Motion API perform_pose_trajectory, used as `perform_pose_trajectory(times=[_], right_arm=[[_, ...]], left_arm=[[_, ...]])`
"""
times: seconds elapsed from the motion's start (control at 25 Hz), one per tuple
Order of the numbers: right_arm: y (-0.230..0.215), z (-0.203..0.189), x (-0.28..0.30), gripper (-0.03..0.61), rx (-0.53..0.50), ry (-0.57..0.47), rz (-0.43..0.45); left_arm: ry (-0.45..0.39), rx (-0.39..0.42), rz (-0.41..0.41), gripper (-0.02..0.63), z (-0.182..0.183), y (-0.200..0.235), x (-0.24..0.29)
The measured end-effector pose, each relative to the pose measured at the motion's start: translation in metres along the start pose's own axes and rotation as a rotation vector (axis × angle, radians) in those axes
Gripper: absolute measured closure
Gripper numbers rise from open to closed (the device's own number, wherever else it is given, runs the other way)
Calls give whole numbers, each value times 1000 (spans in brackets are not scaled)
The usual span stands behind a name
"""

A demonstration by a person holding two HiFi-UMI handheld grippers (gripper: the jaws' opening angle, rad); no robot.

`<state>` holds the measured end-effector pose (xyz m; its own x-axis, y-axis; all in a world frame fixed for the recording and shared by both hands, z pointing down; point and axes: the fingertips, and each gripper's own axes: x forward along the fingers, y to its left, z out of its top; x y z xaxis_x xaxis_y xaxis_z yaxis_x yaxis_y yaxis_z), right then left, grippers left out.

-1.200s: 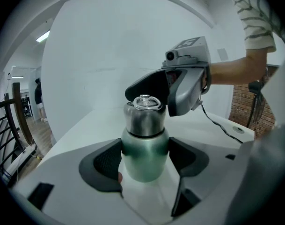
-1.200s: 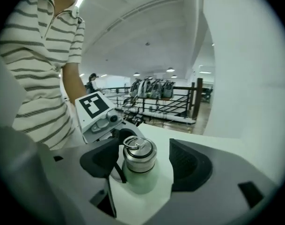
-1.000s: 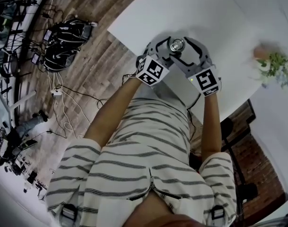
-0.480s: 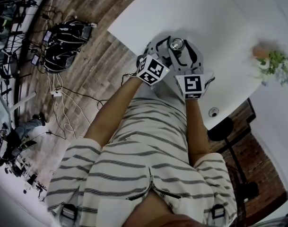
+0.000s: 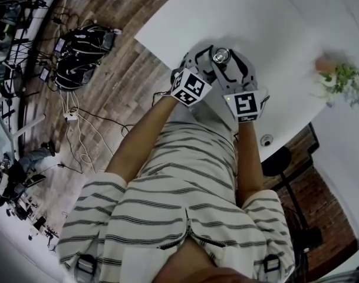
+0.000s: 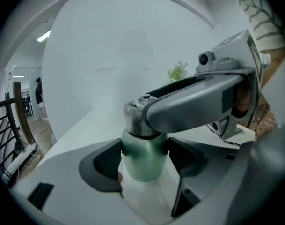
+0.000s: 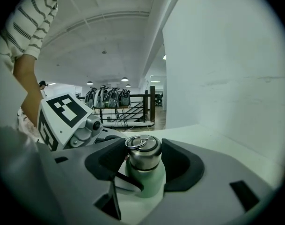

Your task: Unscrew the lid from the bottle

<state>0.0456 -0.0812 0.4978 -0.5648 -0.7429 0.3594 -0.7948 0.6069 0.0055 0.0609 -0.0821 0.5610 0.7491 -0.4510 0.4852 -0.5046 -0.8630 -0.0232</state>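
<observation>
You are clamping your left gripper on the pale green body of the bottle, with its pads pressing on both sides just under the shoulder. Your right gripper is gripping the steel lid, its jaws closed against the lid's sides, and the lid is sitting on the bottle's neck. The bottle is standing upright on the white worktop, close to the edge nearest you. A small potted plant is sitting well apart, off to your right.
</observation>
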Motion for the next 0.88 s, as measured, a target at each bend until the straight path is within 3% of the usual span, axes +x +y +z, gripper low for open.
perform_pose_trajectory(times=[0.88], right_arm=[[6, -2, -3, 327, -332, 138, 688]], left_arm=[[3, 5, -14, 299, -1, 0, 1]])
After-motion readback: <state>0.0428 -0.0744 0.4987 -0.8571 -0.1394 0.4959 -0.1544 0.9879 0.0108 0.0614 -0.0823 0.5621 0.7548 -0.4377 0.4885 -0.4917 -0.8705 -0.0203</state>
